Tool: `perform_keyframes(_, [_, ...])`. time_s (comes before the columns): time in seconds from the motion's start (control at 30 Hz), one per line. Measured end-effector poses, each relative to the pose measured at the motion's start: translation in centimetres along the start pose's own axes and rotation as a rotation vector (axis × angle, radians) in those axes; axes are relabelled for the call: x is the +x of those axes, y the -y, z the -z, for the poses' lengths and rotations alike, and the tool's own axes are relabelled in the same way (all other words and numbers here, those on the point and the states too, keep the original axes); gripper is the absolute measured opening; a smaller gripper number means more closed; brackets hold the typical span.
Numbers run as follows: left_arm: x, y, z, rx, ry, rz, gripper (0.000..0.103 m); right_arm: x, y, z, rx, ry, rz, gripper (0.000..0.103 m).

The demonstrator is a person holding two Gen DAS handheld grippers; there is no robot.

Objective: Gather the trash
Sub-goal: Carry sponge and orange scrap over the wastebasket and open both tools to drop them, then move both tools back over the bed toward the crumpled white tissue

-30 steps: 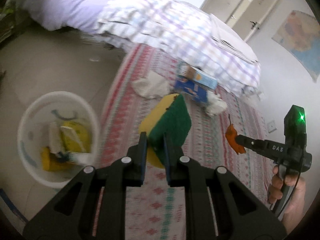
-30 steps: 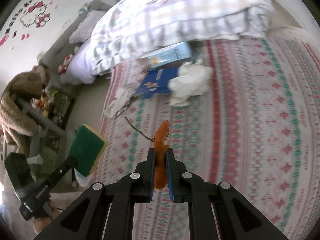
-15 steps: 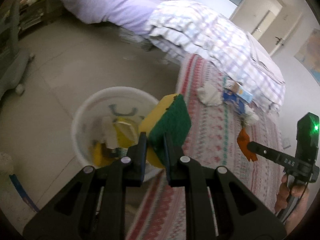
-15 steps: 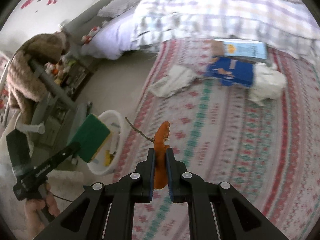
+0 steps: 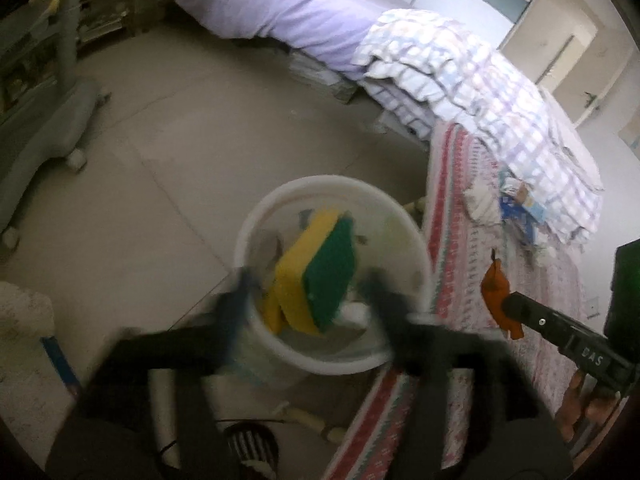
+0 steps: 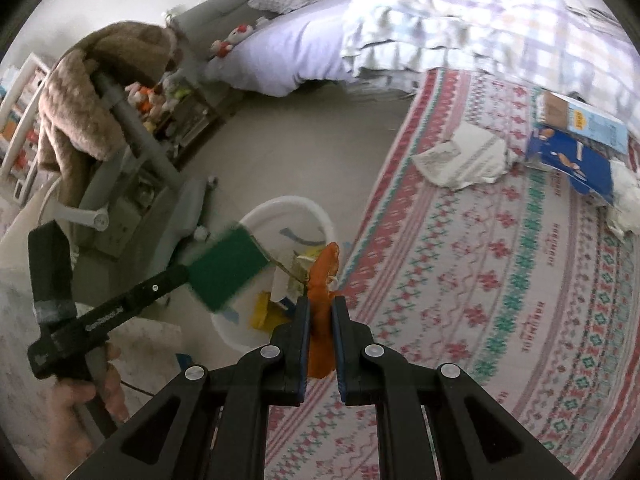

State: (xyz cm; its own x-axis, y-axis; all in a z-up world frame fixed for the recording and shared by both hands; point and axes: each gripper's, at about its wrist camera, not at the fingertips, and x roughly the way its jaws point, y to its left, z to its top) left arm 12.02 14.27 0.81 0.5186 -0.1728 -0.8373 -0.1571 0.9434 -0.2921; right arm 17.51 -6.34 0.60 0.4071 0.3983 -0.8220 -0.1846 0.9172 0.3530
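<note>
In the left wrist view my left gripper (image 5: 308, 294) hangs over the white bin (image 5: 332, 184), blurred, its jaws opening wide. The yellow and green sponge (image 5: 320, 272) sits loose between them, clear of both pads, above the trash in the bin. My right gripper (image 6: 320, 312) is shut on an orange peel (image 6: 324, 276) with a thin stem, just right of the bin (image 6: 288, 204) at the rug's edge. The left wrist view shows the peel (image 5: 496, 292) to the right of the bin. On the rug lie crumpled white paper (image 6: 464, 156) and a blue box (image 6: 572, 160).
A bed with a plaid blanket (image 6: 500, 20) borders the patterned rug (image 6: 500, 280). A grey wheeled stand (image 6: 132, 128) draped with a brown fuzzy cloth (image 6: 80, 92) stands left of the bin on the tile floor. A person's hand (image 6: 80, 400) holds the left gripper's handle.
My left gripper has moved over the bin and its jaws have spread, freeing the sponge. The right gripper has carried the orange peel leftward to the bin's side.
</note>
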Motion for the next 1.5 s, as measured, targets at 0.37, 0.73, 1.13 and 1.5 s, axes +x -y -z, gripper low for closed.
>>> perform_keyframes(0.37, [-1.3,-2.9,0.5,-0.009,-0.011,-0.223,0.088,2.7,-2.5,-0.9,-0.020,-0.011,-0.008,0.011])
perform_keyframes(0.73, [-1.5,-3.0,0.6,0.018,-0.010,-0.224,0.089,3.7,-5.1,-2.5,-0.007,-0.014,-0.085,0.019])
perform_keyframes(1.13, [-1.5,-1.7,0.4,0.027,-0.008,-0.195,0.093,-1.1,-2.2,-2.4,-0.029,0.056,0.043,0.071])
perform_keyframes(1.5, [-1.1,2.3,0.6,0.062,-0.014,-0.113,0.100,-5.6,3.9,0.0,-0.013,0.060,0.158,0.071])
